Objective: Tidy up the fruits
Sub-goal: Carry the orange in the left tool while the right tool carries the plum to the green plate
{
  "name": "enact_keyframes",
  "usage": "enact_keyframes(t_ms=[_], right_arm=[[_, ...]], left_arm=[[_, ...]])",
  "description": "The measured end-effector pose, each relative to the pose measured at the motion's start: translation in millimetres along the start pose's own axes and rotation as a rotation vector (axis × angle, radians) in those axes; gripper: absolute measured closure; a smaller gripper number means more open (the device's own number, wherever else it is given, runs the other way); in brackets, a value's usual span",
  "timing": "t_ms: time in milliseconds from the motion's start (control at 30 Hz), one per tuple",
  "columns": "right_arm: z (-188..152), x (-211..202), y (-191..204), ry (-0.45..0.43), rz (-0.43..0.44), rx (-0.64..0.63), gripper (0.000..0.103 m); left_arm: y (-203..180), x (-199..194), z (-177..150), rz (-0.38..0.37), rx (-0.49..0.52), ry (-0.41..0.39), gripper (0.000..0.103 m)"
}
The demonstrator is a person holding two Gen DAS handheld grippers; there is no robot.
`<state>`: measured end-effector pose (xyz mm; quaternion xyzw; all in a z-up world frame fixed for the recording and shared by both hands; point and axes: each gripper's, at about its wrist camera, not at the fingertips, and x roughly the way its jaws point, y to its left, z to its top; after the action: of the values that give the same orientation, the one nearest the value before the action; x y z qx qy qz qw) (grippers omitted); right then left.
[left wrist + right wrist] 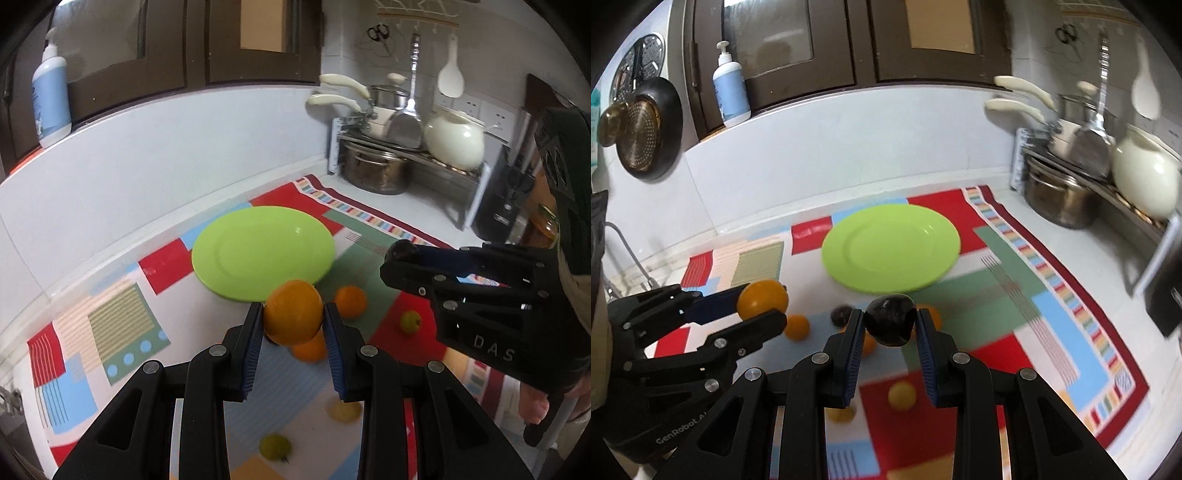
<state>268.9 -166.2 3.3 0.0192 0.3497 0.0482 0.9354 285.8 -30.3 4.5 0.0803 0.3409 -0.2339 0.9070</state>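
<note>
My left gripper (293,311) is shut on a large orange (293,314) and holds it above the mat, just short of the green plate (258,251). In the right wrist view the same gripper (762,302) shows at the left with the orange (762,298). My right gripper (890,321) is shut on a dark, nearly black fruit (890,319), also lifted in front of the plate (890,247), which is bare. In the left wrist view the right gripper (397,260) reaches in from the right. Loose oranges (351,301), green fruits (410,321) and a yellow fruit (902,396) lie on the mat.
A patterned mat (1052,302) covers the white counter. At the back right a metal rack (443,166) carries pots and a cream kettle (454,138). A soap bottle (51,92) stands on the sill. A second dark fruit (840,314) lies on the mat.
</note>
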Motion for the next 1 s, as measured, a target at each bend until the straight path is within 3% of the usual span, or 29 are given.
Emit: enact_keyframes(t_ms=[267,533,1000], right_arm=[[44,48,-8,0.049,0.057,-0.075,0.074],[64,102,-8,0.12,0.094,-0.125,0.074],[63,169,-13,0.232,0.097,-0.127,0.074]], left_arm=[[19,38,26,0.026,-0.033,0.021,0.071],[42,88,36,0.026,-0.046,0.084,0.071],[60,148,31,0.005,-0.028,0.195,0.071]])
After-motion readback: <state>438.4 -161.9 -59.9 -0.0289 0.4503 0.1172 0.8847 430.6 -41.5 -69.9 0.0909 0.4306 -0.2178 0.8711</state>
